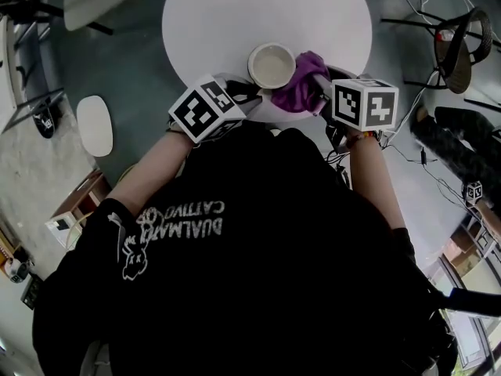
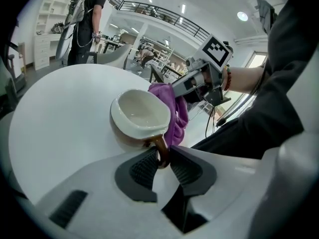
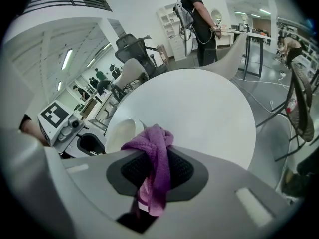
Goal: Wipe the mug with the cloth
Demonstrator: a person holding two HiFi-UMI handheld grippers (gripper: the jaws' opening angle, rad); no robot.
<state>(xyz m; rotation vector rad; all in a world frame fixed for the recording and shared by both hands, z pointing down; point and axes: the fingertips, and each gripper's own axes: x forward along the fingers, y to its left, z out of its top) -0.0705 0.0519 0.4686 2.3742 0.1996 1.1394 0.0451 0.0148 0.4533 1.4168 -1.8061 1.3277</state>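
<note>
Your left gripper [image 2: 163, 157] pinches the brown handle of the white-lined mug [image 2: 139, 114], which is at the near edge of the round white table [image 1: 235, 14]. Your right gripper [image 3: 155, 159] clamps the purple cloth [image 3: 158, 142], bunched against the mug's side. The white print on your black top [image 1: 258, 288] partly reads "CATTIVO".

Head view overhead, gripper views close — sharing mug [image 1: 272, 65]
</note>
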